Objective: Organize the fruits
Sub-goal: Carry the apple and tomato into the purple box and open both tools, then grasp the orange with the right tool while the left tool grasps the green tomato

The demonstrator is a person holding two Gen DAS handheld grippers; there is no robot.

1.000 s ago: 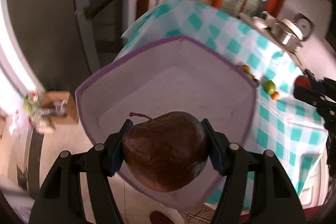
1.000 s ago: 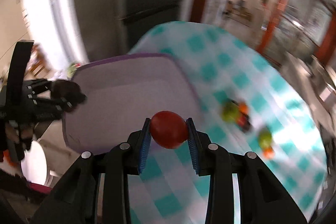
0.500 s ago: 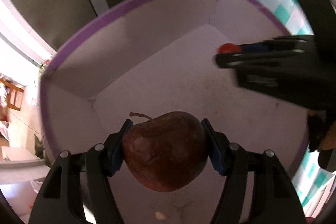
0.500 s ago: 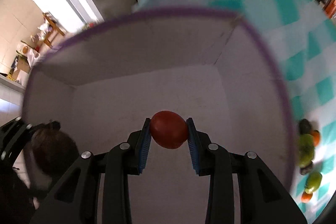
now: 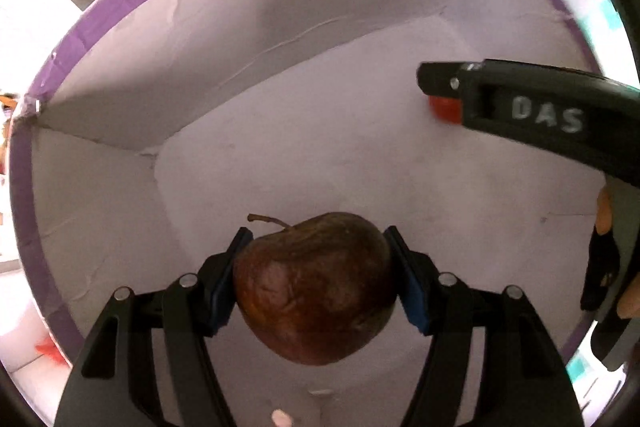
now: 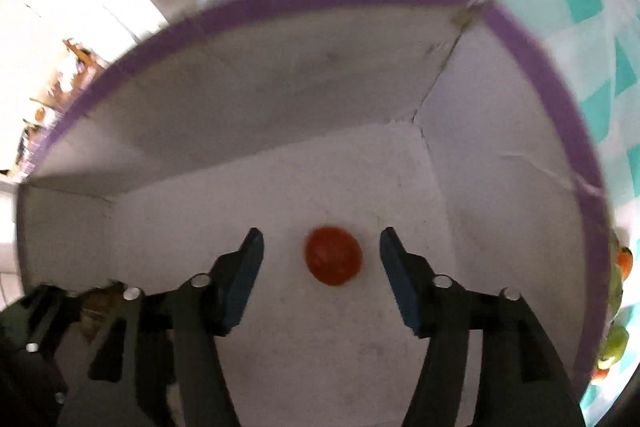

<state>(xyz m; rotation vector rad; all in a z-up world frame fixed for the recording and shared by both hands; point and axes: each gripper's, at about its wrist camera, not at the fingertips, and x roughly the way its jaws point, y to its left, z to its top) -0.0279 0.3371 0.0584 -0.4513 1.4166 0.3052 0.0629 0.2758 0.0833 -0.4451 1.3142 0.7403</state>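
Being clamped across its bruised, soft flanks by the left tool (image 5: 316, 277), the brown apple (image 5: 314, 287) is being hung inside the purple-rimmed box (image 5: 120, 15); the right tool (image 6: 320, 267) is being opened around a small, freed tomato (image 6: 333, 255).

Left gripper (image 5: 316, 263) points straight down, both blue pads pressed on a dark brown apple (image 5: 314, 287). Right gripper (image 6: 320, 259) points steeply down, jaws opening, pads clear of the small red fruit (image 6: 333, 261) that sits between them.
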